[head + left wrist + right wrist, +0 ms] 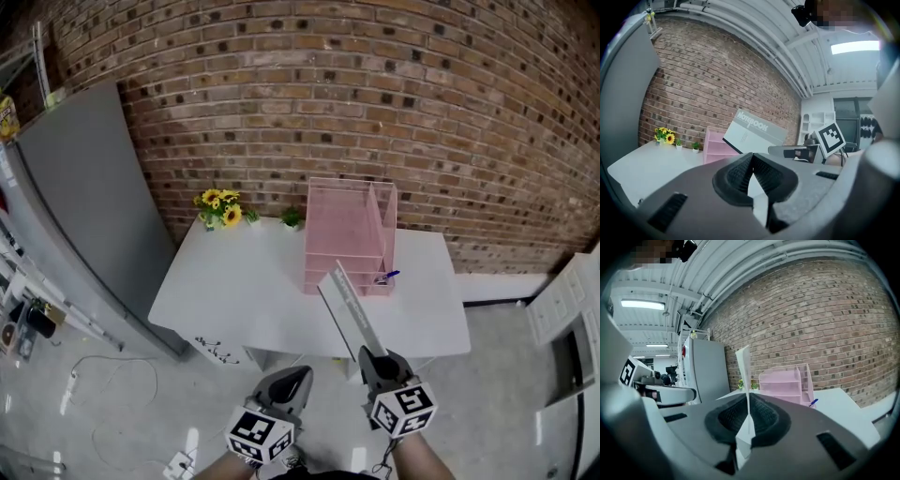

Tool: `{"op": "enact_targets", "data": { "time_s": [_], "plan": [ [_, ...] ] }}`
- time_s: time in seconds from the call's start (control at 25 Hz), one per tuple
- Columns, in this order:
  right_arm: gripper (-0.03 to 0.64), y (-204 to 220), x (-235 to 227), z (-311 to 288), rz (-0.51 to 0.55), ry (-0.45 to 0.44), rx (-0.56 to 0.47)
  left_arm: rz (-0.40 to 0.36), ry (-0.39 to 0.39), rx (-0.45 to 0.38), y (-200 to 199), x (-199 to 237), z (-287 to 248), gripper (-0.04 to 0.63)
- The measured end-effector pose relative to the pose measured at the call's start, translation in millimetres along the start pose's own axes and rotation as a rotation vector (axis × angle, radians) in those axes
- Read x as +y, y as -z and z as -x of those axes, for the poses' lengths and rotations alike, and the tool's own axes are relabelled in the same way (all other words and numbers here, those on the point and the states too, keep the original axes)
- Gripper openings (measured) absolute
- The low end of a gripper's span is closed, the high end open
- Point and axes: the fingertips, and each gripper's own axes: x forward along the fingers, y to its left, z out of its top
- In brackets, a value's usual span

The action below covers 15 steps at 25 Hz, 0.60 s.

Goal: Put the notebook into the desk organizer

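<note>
At the back of the white table (234, 291), against the brick wall (356, 94): pink desk organizer (345, 234), upright, open front facing out, tall divider on its right side. Blue pen (387, 277) on the tabletop just at its front right corner. Sunflowers (218, 208) and small green plant (292, 217) along the table's back edge, left of the organizer and apart from it.

Notebook (352, 314) not in the organizer. Held up in the air in front of it, over the table's near edge, tilted, far end pointing toward the organizer's front bottom. Touching there or clear of it: cannot tell from the head view. From the left gripper view, notebook (757, 133) seen flat-on, grey cover printed "NOTEBOOK", slanting across in front of the organizer (714, 146). From the right gripper view, notebook (744, 376) seen edge-on, rising straight out of the jaws, organizer (785, 379) and pen (813, 402) beyond it on the right.

Right gripper (377, 356) clamped on the notebook's near end, pads pressed on both faces. Left gripper (296, 375) low beside it, off the table's front edge, jaws together at the tips, holding nothing.

Grey cabinet (84, 206) left of the table. Cables (108, 370) on the floor (506, 394).
</note>
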Motion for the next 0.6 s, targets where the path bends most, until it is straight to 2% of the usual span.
{"op": "enact_targets", "data": {
  "time_s": [0.2,0.6],
  "plan": [
    [0.012,-4,12,-23,-0.036,0.014,0.000,0.005,0.013,-0.010,-7,24,6,0.005],
    [0.012,5,13,-54,-0.133,-0.005,0.017,0.017,-0.025,-0.006,-6,52,13,0.005]
  ]
}}
